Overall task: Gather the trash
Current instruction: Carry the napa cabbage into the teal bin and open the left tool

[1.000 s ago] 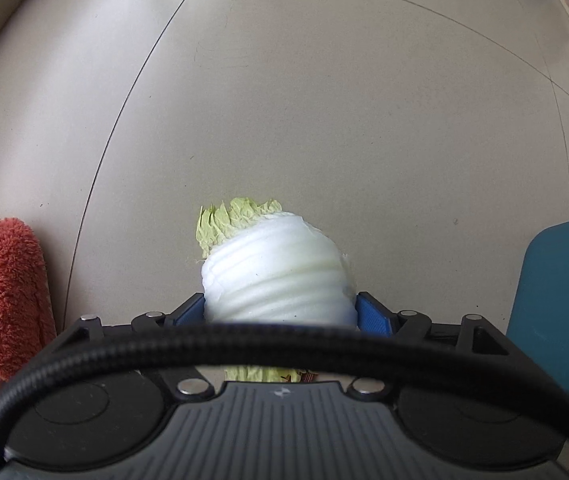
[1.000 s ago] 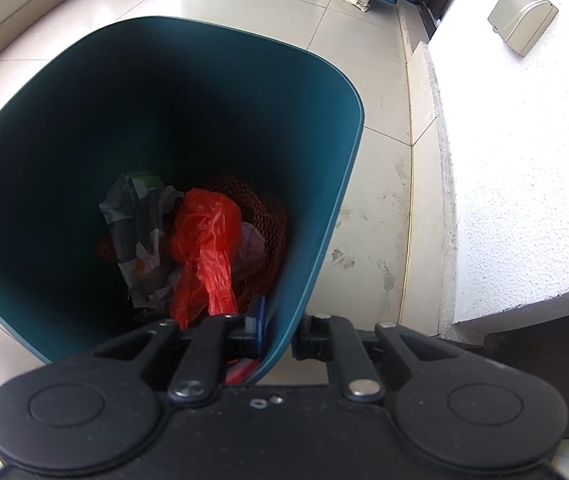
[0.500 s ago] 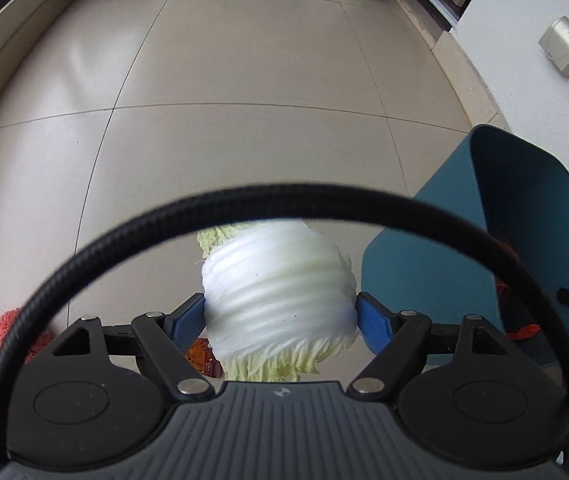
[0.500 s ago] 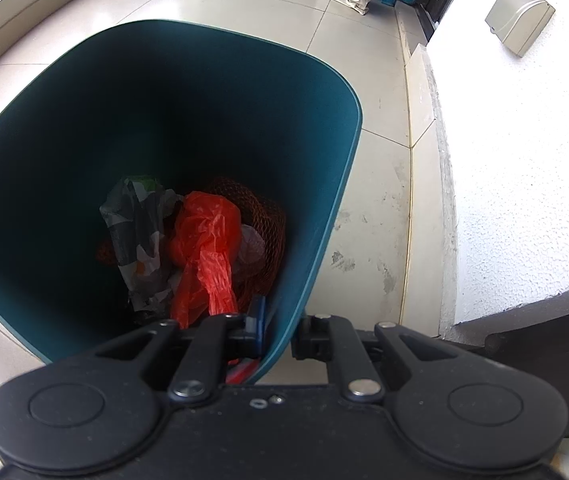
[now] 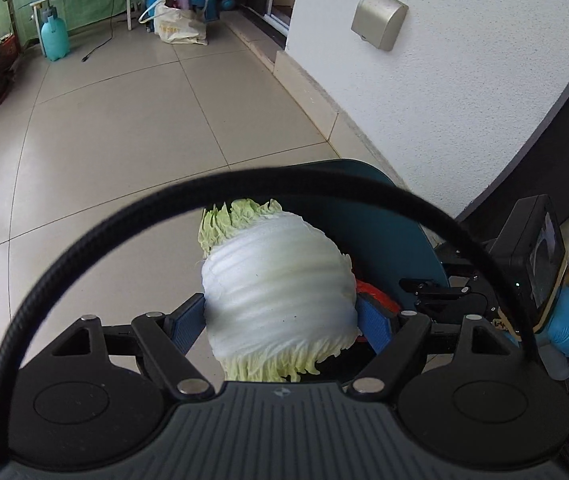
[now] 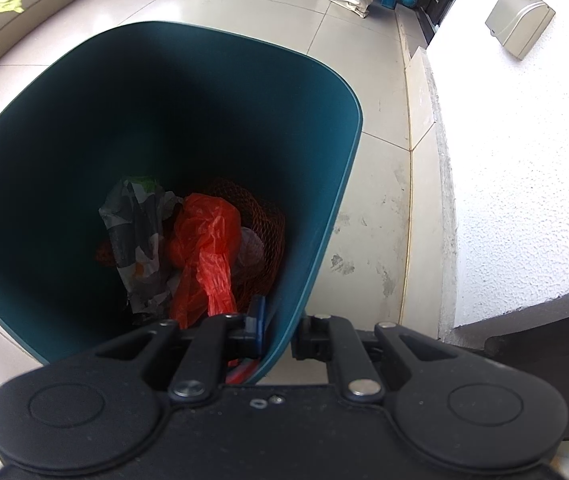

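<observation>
1. Gripping a pale, ribbed cabbage chunk point(image 5: 278, 292) with frilly green edges, the left gripper point(image 5: 280, 320) held it before the teal bin point(image 5: 412, 256).
2. Only the right view showed the right gripper point(image 6: 278, 330) clamped on the bin's rim at 6 o'clock, red bag point(image 6: 204, 248) inside.

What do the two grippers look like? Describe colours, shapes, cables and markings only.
The left gripper has a ribbed dark grey body with a small logo, black linkage arms with silver pivot bolts, blue finger pads and a black braided cable arching overhead. The right gripper is smooth black with round caps, silver bolts and a blue pad.
</observation>
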A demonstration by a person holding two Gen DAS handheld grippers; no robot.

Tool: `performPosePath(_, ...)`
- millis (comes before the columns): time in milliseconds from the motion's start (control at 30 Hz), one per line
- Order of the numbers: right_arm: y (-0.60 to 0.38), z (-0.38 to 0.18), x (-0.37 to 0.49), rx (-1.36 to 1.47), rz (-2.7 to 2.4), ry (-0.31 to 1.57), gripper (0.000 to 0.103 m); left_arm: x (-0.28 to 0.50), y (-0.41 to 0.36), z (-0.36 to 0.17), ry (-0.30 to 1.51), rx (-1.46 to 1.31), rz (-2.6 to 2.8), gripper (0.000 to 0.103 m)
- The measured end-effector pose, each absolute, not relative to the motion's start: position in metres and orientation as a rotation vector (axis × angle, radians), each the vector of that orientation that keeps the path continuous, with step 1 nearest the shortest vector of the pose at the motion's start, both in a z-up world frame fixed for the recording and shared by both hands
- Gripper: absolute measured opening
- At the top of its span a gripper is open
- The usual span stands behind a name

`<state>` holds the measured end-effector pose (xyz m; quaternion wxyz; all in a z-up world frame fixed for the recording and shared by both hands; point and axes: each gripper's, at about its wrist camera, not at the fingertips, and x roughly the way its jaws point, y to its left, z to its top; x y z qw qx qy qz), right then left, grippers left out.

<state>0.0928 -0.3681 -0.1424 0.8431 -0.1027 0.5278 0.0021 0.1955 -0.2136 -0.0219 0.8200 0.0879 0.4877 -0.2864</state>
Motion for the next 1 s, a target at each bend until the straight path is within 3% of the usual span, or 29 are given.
performPosePath(500, -0.376, -0.140, 0.090, -0.206, 0.036, 1.098, 0.013, 0.238, -0.301, -0.146, 1.227, 0.342, -0.579, 0.080)
performPosePath(1000, -0.375, -0.142, 0.089, -0.211, 0.040, 1.099, 0.013, 0.240, -0.307, -0.157, 1.215, 0.314, -0.627, 0.083)
